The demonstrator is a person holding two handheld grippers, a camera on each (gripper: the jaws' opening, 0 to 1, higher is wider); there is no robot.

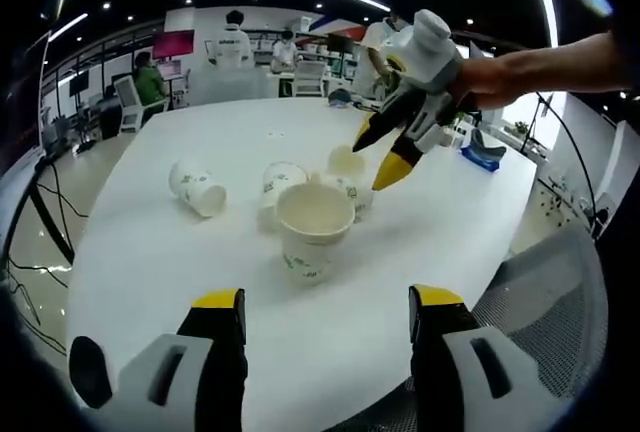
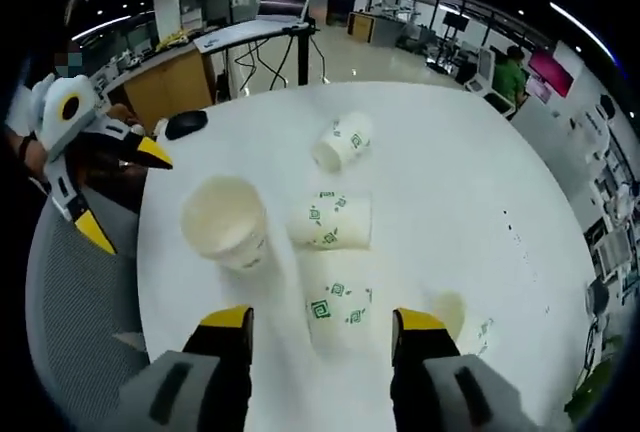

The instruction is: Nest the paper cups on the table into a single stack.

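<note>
In the left gripper view, the left gripper (image 1: 325, 312) is showing its two yellow-tipped jaws rising from the bottom of the frame, spread wide apart and holding nothing. Just beyond them, at the centre of the frame, an upright paper cup (image 1: 313, 233) is standing on the white counter (image 1: 160, 252) with its mouth facing up. Behind it, a second cup (image 1: 279, 184) and a third cup (image 1: 352, 190) are lying on their sides close against it, a fourth cup (image 1: 197, 187) is lying on its side to the left, well apart, and a fifth cup (image 1: 345, 160) is sitting farther back. In the upper right of the frame, the right gripper (image 1: 386, 151) is hanging above the cups in a person's hand (image 1: 487, 80), its jaws parted and gripping nothing.

In the right gripper view, the right gripper's (image 2: 322, 317) own jaws are also released, standing wide at the bottom of the frame with one cup lying on its side (image 2: 338, 310) between them on the counter (image 2: 450, 182). Another side-lying cup (image 2: 331, 221) is resting just above it, the upright cup (image 2: 227, 221) is standing to its left, one more (image 2: 343, 141) is lying higher in the frame, and one (image 2: 462, 324) is lying at lower right. The left gripper (image 2: 125, 192) is showing at the left edge, above a grey mesh chair (image 2: 80, 292). A dark computer mouse (image 2: 186, 124) is sitting on the counter's upper-left edge.
</note>
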